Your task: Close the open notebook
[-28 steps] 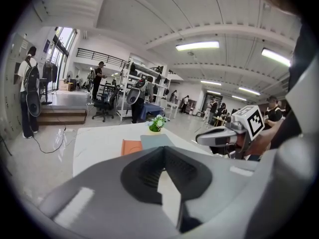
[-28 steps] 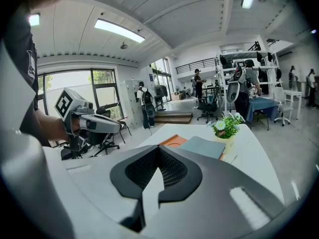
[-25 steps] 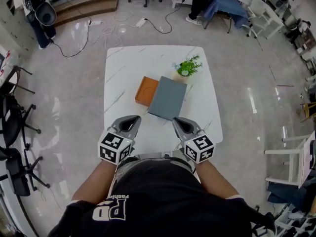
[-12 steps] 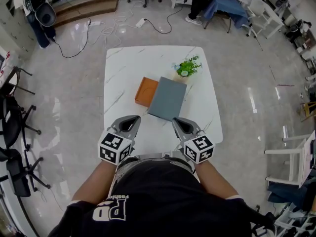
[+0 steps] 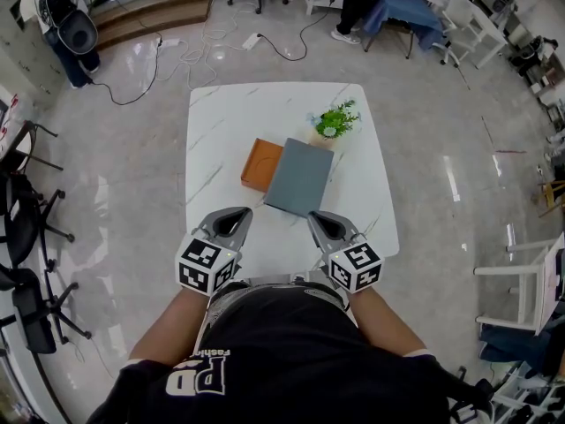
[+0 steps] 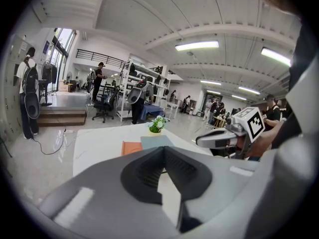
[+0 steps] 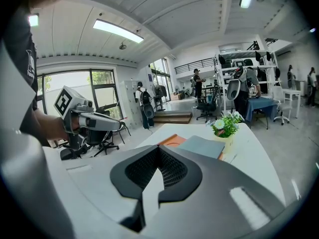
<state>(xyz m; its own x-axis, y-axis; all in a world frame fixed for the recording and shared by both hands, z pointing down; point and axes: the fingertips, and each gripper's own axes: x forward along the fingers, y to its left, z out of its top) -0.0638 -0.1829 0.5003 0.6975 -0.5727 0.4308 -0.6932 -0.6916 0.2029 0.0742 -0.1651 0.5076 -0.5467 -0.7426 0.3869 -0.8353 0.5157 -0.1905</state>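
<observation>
Nothing is shifting since a second ago: you are holding the left gripper [image 5: 240, 214] and right gripper [image 5: 314, 216] over the table's [image 5: 229, 113] near edge, both closed on nothing. The notebook [image 5: 300, 177] is lying ahead, long axis pointing away, nearer your right gripper.

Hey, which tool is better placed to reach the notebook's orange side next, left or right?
Left, probably. The orange side lies left of the grey cover, ahead of the left tool. The right tool sits by the grey cover's near corner. Both are shut, empty.
</observation>
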